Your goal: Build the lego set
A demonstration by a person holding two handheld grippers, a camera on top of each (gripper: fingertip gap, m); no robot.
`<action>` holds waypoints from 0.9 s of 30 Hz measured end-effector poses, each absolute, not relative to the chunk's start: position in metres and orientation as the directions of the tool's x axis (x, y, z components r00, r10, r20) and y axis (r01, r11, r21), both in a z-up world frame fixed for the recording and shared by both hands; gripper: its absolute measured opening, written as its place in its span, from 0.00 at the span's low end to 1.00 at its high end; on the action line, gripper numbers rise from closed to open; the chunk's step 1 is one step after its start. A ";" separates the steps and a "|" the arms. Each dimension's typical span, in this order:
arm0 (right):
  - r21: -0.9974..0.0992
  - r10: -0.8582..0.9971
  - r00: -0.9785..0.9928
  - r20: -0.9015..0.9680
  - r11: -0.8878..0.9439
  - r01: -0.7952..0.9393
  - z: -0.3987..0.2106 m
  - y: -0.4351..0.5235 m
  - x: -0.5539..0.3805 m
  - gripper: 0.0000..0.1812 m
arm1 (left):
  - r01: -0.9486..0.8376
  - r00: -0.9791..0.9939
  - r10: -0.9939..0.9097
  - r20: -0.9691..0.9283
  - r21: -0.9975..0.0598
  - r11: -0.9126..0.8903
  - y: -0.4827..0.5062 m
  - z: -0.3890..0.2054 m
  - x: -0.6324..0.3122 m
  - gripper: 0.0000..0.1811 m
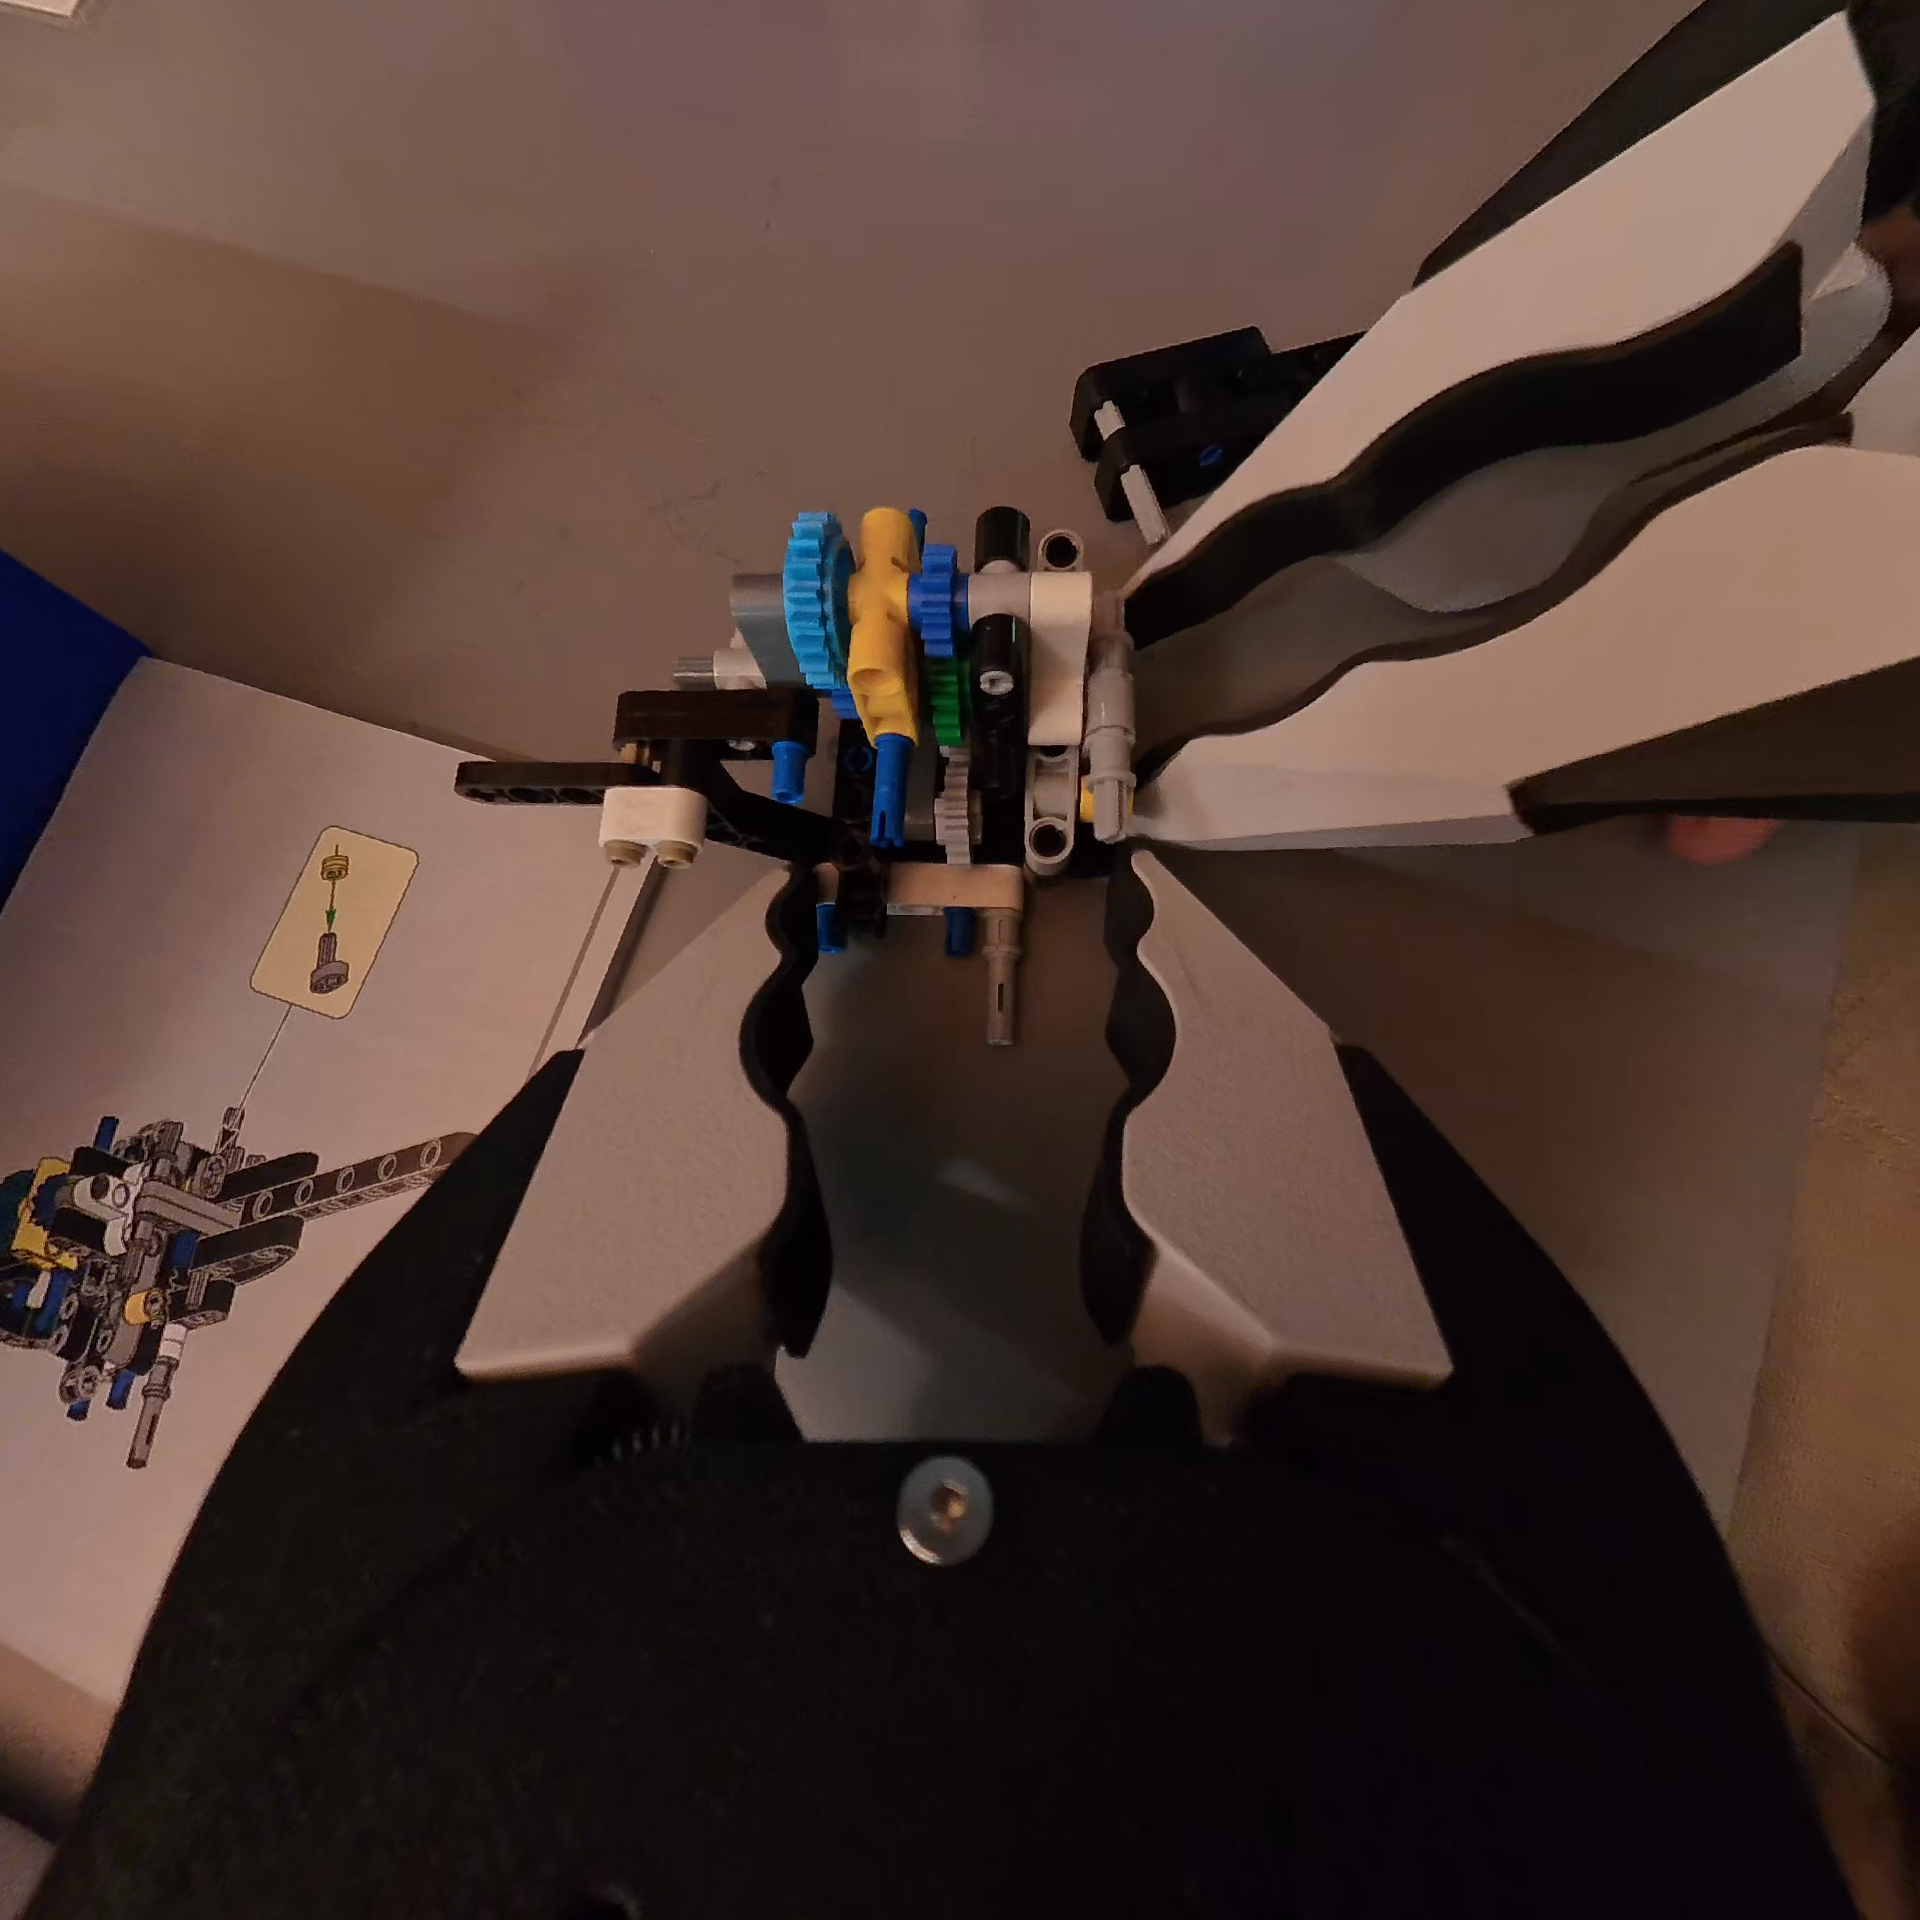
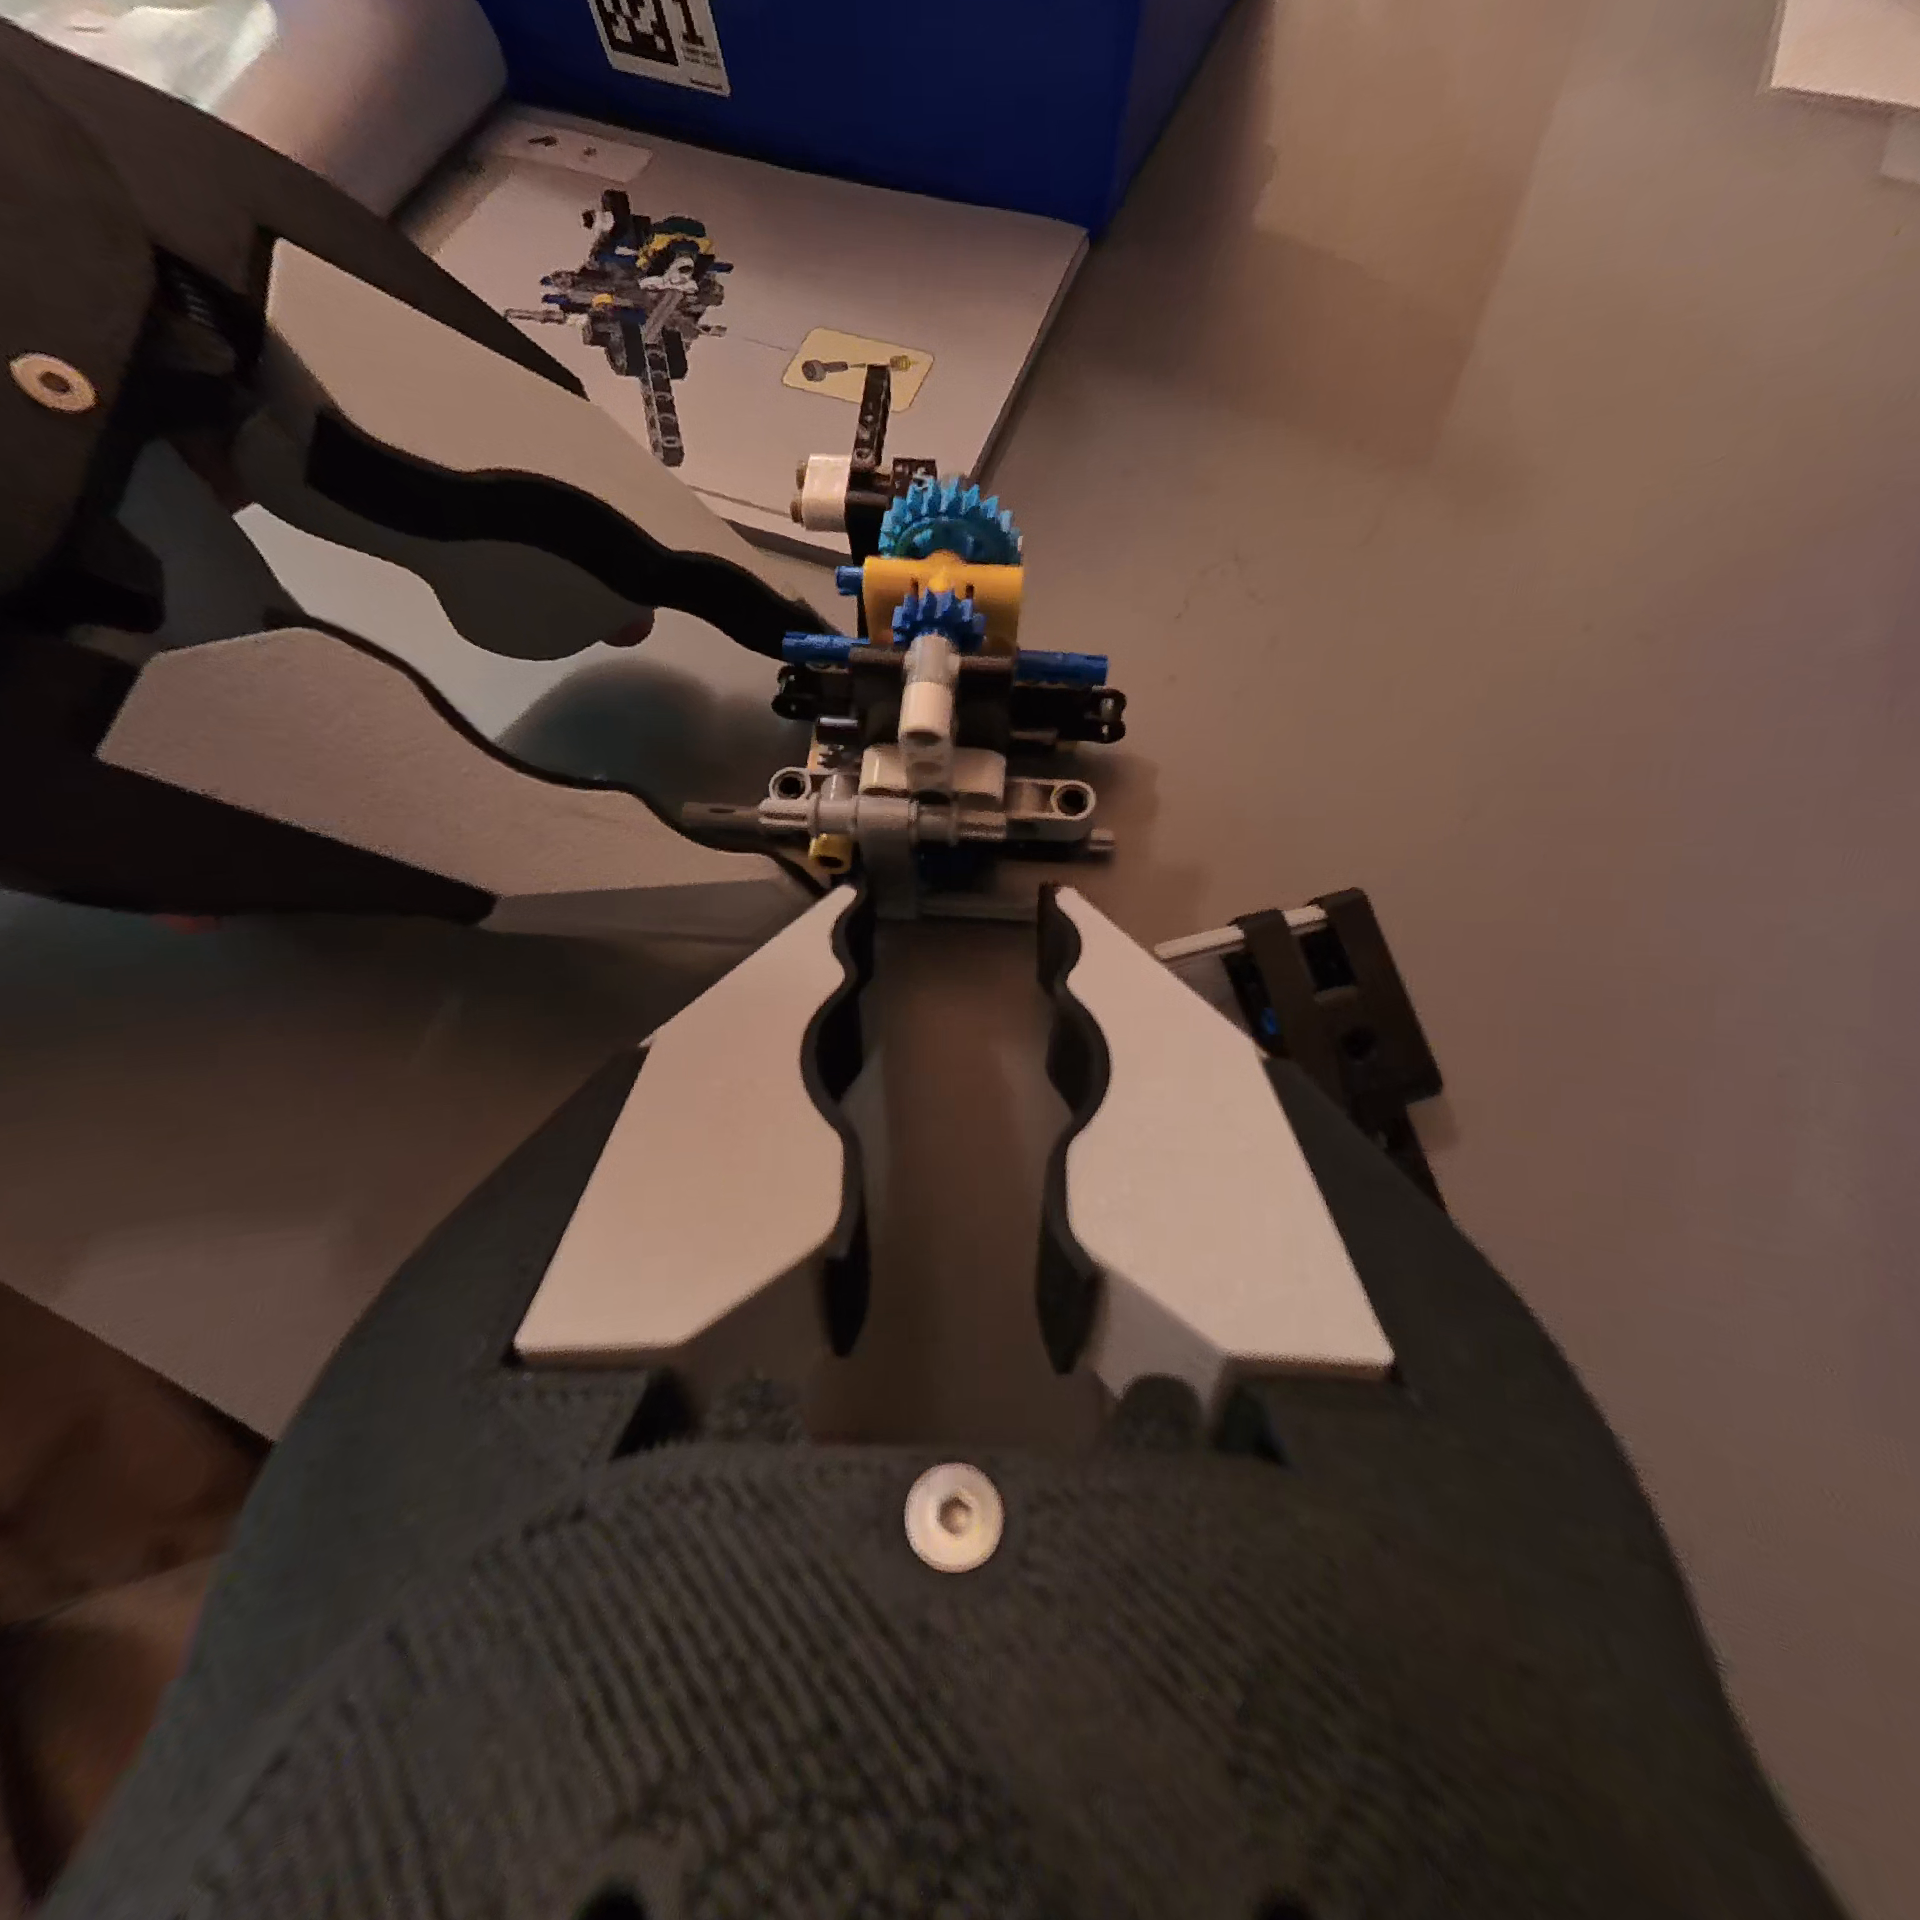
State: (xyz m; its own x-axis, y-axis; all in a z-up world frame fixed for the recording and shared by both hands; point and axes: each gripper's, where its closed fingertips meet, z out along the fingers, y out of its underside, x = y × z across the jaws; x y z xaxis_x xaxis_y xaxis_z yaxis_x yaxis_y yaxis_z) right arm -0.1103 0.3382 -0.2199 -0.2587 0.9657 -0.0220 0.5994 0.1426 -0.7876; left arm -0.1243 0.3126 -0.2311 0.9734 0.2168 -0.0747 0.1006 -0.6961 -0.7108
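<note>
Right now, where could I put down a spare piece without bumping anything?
Bare table lies right of the lego build, beyond the small black piece. It's crowded left of the build: the instruction booklet and the left gripper fill that side.

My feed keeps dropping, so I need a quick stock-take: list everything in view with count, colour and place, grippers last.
Lego assembly: one, black and grey frame with light blue, dark blue and green gears and a yellow connector, on the table between both grippers.
Black sub-assembly: one, black with white pins and a blue pin, on the table beyond the right gripper's fingers.
Instruction booklet: one, white, open, lying left of the assembly.
Blue box: one, behind the booklet.
Table: one, grey-brown.
Left gripper: black body, white fingers, tips either side of the assembly's near end; contact unclear.
Right gripper: same build, tips at the assembly's grey axle end.
</note>
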 end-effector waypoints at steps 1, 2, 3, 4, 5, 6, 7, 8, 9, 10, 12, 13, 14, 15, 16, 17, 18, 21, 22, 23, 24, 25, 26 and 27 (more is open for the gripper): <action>-0.786 0.965 -0.260 -0.032 0.137 0.603 -0.220 0.338 -0.110 0.17 | 0.101 0.973 0.217 -0.074 -0.711 -0.696 0.313 -0.231 -0.124 0.31; -0.785 0.965 -0.260 -0.042 0.129 0.606 -0.220 0.338 -0.110 0.17 | 0.101 0.973 0.217 -0.074 -0.711 -0.696 0.313 -0.231 -0.124 0.31; -0.784 0.965 -0.259 -0.052 0.121 0.609 -0.220 0.338 -0.110 0.17 | 0.100 0.973 0.217 -0.075 -0.711 -0.696 0.313 -0.231 -0.124 0.31; -0.783 0.966 -0.254 -0.057 0.114 0.611 -0.221 0.339 -0.111 0.18 | 0.100 0.973 0.217 -0.075 -0.711 -0.696 0.313 -0.231 -0.124 0.31; -0.783 0.968 -0.244 -0.057 0.108 0.613 -0.221 0.340 -0.111 0.19 | 0.100 0.973 0.217 -0.075 -0.711 -0.696 0.313 -0.231 -0.124 0.31; -0.782 0.968 -0.242 -0.060 0.105 0.614 -0.221 0.340 -0.111 0.20 | 0.100 0.973 0.217 -0.075 -0.711 -0.696 0.313 -0.231 -0.124 0.31; -0.781 0.968 -0.242 -0.068 0.100 0.617 -0.221 0.340 -0.111 0.20 | 0.100 0.973 0.217 -0.075 -0.711 -0.696 0.313 -0.231 -0.124 0.31; -0.779 0.966 -0.246 -0.080 0.093 0.620 -0.221 0.340 -0.111 0.20 | 0.100 0.973 0.217 -0.075 -0.711 -0.696 0.313 -0.231 -0.124 0.31; -0.777 0.963 -0.253 -0.095 0.087 0.624 -0.221 0.339 -0.111 0.19 | 0.100 0.973 0.217 -0.075 -0.711 -0.696 0.313 -0.231 -0.124 0.31; -0.774 0.960 -0.257 -0.108 0.081 0.628 -0.222 0.338 -0.111 0.18 | 0.100 0.973 0.216 -0.075 -0.711 -0.696 0.313 -0.231 -0.124 0.31; -0.770 0.957 -0.260 -0.129 0.069 0.635 -0.222 0.338 -0.111 0.19 | 0.101 0.974 0.217 -0.074 -0.711 -0.696 0.313 -0.231 -0.124 0.31; -0.768 0.956 -0.260 -0.138 0.063 0.638 -0.222 0.337 -0.111 0.19 | 0.101 0.974 0.217 -0.073 -0.711 -0.696 0.313 -0.231 -0.124 0.31; -0.766 0.954 -0.260 -0.146 0.058 0.641 -0.222 0.337 -0.111 0.19 | 0.102 0.974 0.217 -0.073 -0.711 -0.696 0.313 -0.231 -0.124 0.31; -0.764 0.954 -0.260 -0.151 0.054 0.642 -0.222 0.337 -0.111 0.19 | 0.102 0.974 0.217 -0.072 -0.711 -0.696 0.313 -0.231 -0.124 0.31; -0.764 0.953 -0.260 -0.153 0.053 0.643 -0.223 0.337 -0.111 0.19 | 0.102 0.974 0.217 -0.073 -0.711 -0.696 0.313 -0.231 -0.124 0.31; -0.764 0.953 -0.261 -0.153 0.053 0.643 -0.223 0.337 -0.111 0.19 | 0.102 0.974 0.217 -0.072 -0.711 -0.696 0.313 -0.231 -0.124 0.31; -0.764 0.953 -0.261 -0.153 0.053 0.643 -0.223 0.337 -0.111 0.19 | 0.102 0.974 0.217 -0.072 -0.711 -0.696 0.313 -0.231 -0.124 0.31; -0.765 0.953 -0.267 -0.144 0.064 0.641 -0.223 0.337 -0.111 0.18 | 0.102 0.974 0.217 -0.072 -0.711 -0.696 0.313 -0.231 -0.124 0.31; -0.765 0.953 -0.269 -0.139 0.069 0.640 -0.223 0.337 -0.111 0.18 | 0.102 0.974 0.216 -0.072 -0.711 -0.696 0.313 -0.231 -0.124 0.31; -0.765 0.953 -0.271 -0.137 0.072 0.640 -0.223 0.337 -0.110 0.18 | 0.102 0.974 0.216 -0.071 -0.711 -0.696 0.313 -0.231 -0.124 0.31; -0.765 0.953 -0.271 -0.136 0.072 0.640 -0.223 0.337 -0.110 0.18 | 0.103 0.974 0.216 -0.070 -0.711 -0.696 0.313 -0.231 -0.124 0.31; -0.765 0.953 -0.271 -0.135 0.073 0.640 -0.223 0.337 -0.110 0.18 | 0.103 0.974 0.215 -0.069 -0.711 -0.696 0.313 -0.231 -0.124 0.31; -0.765 0.953 -0.271 -0.132 0.076 0.639 -0.223 0.337 -0.110 0.18 | 0.103 0.974 0.214 -0.069 -0.711 -0.696 0.313 -0.231 -0.124 0.31; -0.766 0.954 -0.272 -0.127 0.080 0.638 -0.223 0.337 -0.110 0.18 | 0.103 0.974 0.214 -0.069 -0.711 -0.696 0.313 -0.231 -0.124 0.31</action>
State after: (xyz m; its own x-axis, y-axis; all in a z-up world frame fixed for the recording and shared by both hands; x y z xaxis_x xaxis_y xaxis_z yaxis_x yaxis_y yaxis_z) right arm -0.1103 0.3371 -0.2227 -0.2717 0.9540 -0.1268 0.6379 0.0799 -0.7660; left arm -0.1237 0.3129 -0.2313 0.9744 0.2139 -0.0688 0.1026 -0.6960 -0.7106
